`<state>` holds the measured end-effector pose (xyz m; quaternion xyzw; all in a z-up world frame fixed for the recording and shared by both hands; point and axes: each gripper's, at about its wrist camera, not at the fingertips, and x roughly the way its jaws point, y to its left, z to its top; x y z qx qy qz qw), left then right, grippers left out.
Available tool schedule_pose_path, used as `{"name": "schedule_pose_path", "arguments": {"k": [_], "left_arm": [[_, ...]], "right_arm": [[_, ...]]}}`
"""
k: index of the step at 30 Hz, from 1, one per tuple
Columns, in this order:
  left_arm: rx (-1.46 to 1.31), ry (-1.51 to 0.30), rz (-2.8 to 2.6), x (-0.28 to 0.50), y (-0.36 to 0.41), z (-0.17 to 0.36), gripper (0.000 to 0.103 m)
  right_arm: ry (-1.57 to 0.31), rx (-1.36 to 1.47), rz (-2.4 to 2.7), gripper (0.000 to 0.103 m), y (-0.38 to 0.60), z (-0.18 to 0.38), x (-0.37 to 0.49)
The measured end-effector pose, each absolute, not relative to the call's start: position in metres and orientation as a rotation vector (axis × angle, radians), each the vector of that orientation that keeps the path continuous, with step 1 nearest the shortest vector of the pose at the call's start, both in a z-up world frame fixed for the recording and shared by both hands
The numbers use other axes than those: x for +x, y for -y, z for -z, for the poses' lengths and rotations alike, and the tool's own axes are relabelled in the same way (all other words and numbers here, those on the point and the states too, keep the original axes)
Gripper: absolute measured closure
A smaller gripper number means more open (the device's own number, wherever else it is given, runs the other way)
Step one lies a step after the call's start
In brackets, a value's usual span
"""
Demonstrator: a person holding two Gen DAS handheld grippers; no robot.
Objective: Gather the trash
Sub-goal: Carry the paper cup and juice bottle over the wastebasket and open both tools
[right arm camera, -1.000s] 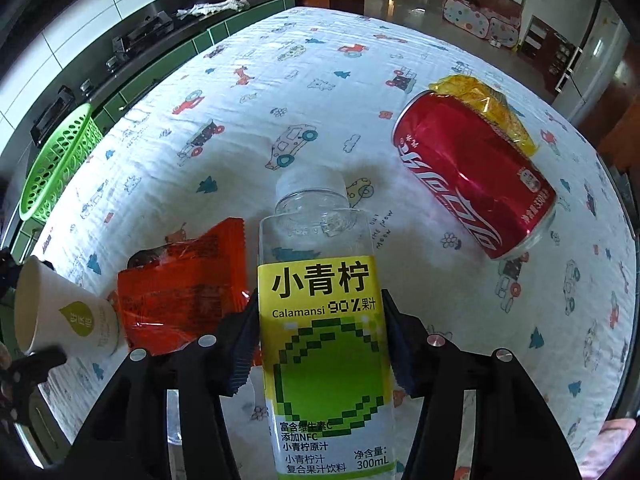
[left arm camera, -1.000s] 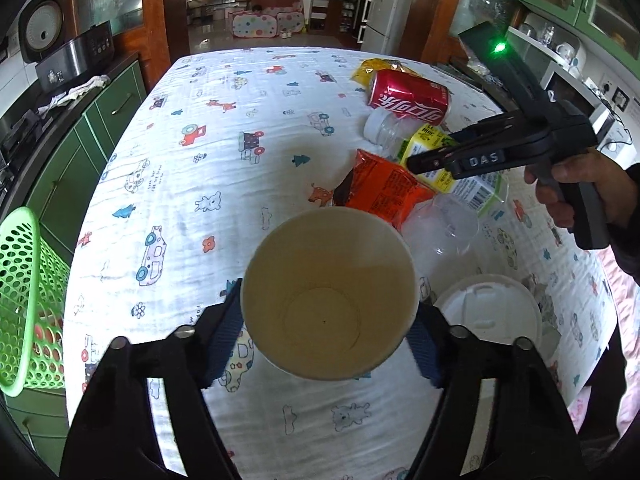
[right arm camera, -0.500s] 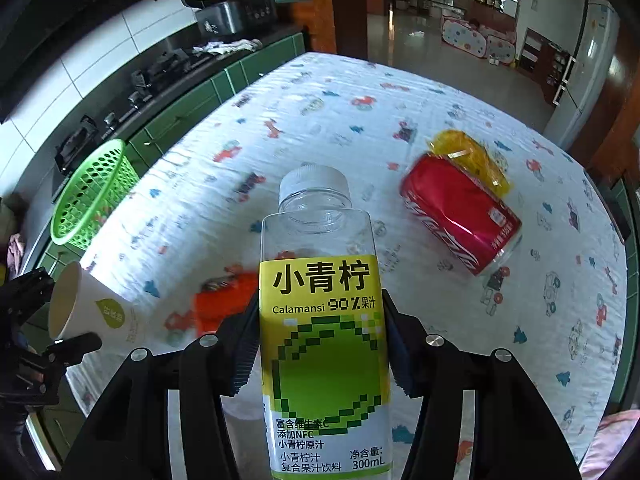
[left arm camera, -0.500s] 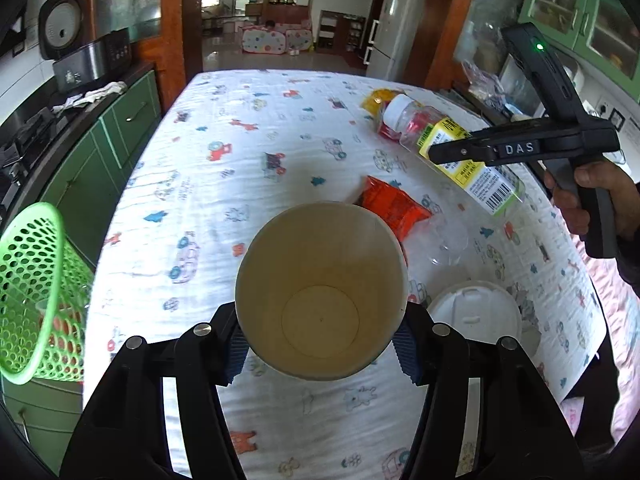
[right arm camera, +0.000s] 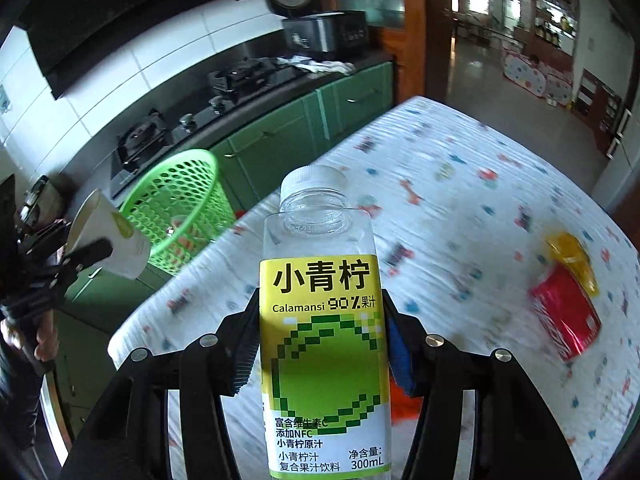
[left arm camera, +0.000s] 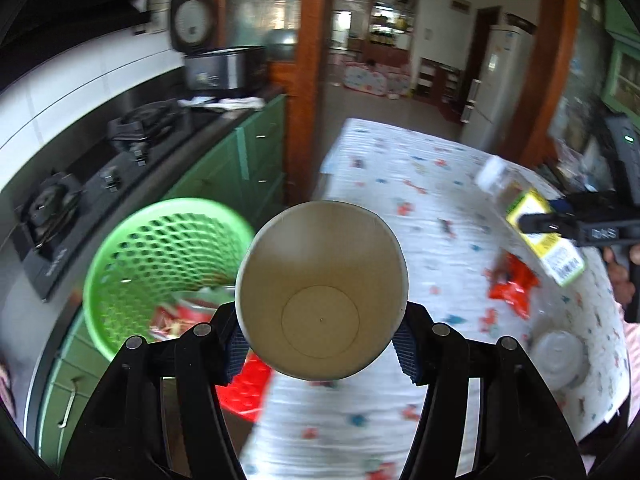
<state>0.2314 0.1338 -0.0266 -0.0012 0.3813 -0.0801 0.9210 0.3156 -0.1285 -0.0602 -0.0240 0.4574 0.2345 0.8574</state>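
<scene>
Paper cup [left arm camera: 322, 296]: held clear of the table at centre frame in the left wrist view, mouth toward the camera, interior bare; seen at far left in the right wrist view [right arm camera: 110, 240].
Left gripper [left arm camera: 322, 346]: clamped on the paper cup, blue pads pressed against both sides of its wall.
Juice bottle [right arm camera: 324, 332]: clear plastic, white cap, yellow-green "Calamansi" label; centre of the right wrist view, cap pointing away from the camera; at right edge in the left wrist view [left arm camera: 532, 216].
Right gripper [right arm camera: 322, 350]: clamped on the juice bottle at label height, one pad on each side.
Green basket [left arm camera: 160, 268]: perforated, left of centre in the left wrist view, beside the table edge and in front of the green cabinets; red wrappers lay inside.
Red can [right arm camera: 566, 320]: on its side at right of the right wrist view, touching a yellow wrapper [right arm camera: 570, 260].
Orange packet [left arm camera: 512, 284]: on the tablecloth, right of the cup in the frame.
Plastic lid [left arm camera: 558, 356]: lower right of the left wrist view, on the cloth.
Table [right arm camera: 460, 184]: covered by a white cloth with small cartoon prints.
Image quality: background motion-blurred in both views.
</scene>
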Motion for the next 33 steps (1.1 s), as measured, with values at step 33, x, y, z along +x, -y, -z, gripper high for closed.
{"name": "schedule_pose_path", "arguments": {"k": [33], "left_arm": [[-0.202,-0.969,-0.097,0.265,-0.321,0.115,0.019]], "right_arm": [[-1.001,-0.213,-0.747,0.048,-0.201,0.092,0.418]]}}
